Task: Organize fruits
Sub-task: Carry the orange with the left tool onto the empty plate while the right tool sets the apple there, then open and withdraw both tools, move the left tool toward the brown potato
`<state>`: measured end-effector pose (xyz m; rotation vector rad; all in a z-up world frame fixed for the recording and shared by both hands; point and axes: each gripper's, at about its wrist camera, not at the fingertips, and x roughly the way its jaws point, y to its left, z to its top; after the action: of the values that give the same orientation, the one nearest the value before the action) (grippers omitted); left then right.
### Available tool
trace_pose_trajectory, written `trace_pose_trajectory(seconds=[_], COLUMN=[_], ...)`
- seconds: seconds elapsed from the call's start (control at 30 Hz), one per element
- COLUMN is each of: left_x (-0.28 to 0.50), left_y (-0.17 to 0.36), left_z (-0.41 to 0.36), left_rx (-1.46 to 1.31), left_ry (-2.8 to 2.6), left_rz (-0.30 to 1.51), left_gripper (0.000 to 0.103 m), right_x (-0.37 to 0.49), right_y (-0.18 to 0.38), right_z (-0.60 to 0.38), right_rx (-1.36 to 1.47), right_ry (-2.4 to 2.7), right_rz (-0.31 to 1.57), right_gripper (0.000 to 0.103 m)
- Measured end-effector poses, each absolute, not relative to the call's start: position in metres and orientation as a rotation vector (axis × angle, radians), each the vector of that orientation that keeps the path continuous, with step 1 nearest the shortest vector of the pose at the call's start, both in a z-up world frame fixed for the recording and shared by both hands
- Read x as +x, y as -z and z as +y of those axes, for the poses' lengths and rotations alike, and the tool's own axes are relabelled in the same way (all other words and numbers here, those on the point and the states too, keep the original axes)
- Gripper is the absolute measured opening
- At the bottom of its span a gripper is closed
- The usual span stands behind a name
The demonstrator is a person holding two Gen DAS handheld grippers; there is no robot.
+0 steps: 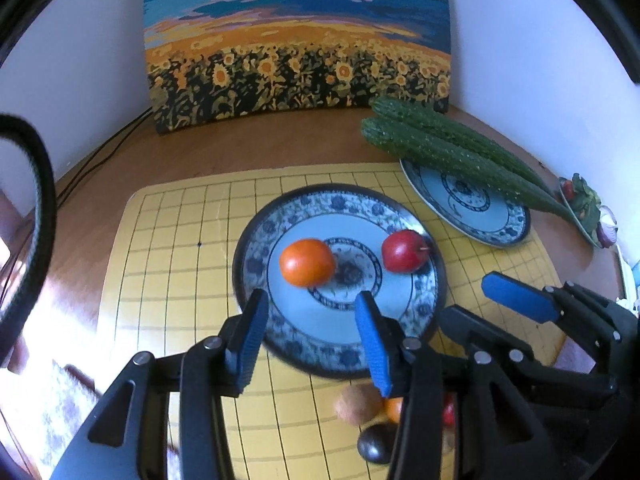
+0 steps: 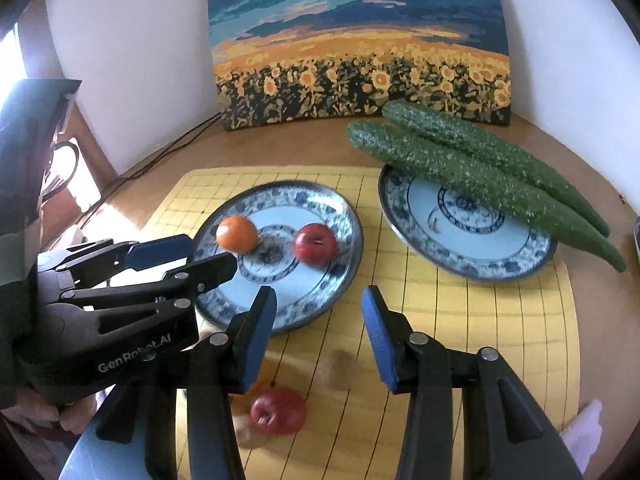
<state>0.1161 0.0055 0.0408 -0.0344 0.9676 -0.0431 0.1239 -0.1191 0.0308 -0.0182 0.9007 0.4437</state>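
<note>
Both tools empty, jaws apart. Left tool (image 1: 308, 316) hovers over the near rim of the fruit plate (image 1: 424, 304); right tool (image 2: 320, 320) sits over the yellow grid mat (image 2: 500, 340) between the plate and the loose fruit.

Likely step: pick the next loose fruit and move it to the fruit plate. My read, not certain.

How to do it well:
- Red apple (image 2: 278, 410) is the clearest target for the right tool. It lies just below the left finger, so shift left and down until the apple is centred between the fingers.
- Close across the widest part, stem dimple facing away from the pads; round, smooth skin will probably slip if pinched high.
- Brown fruit (image 2: 340, 368) is blurred and sits near the apple; an orange one is half hidden behind the finger. Come straight down to avoid nudging either one.
- Drop zone: the bare front half of the plate, clear of the orange (image 1: 306, 262) and the red fruit (image 1: 404, 251) already on it.
- Keep the left tool out of the path; the two tools are close together.

Other plate (image 2: 424, 236) carries two cucumbers (image 2: 460, 168) overhanging its rim, so leave it alone. A dark round fruit (image 1: 374, 446) also waits on the mat at the near edge.
</note>
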Motion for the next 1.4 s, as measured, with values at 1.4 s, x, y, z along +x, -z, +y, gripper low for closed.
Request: trace_pose_trajectory(seconds=[1.4], left_x=[0.045], left_y=[-0.031], left_z=[0.007], left_rx=[-0.106], left_ry=[0.128], left_rz=[0.947], left_gripper=[0.059], right_x=[0.063], right_y=[-0.024], right_z=[-0.144], right_rx=[0.023], right_ry=[-0.4], right_rz=[0.925], right_gripper=[0.046])
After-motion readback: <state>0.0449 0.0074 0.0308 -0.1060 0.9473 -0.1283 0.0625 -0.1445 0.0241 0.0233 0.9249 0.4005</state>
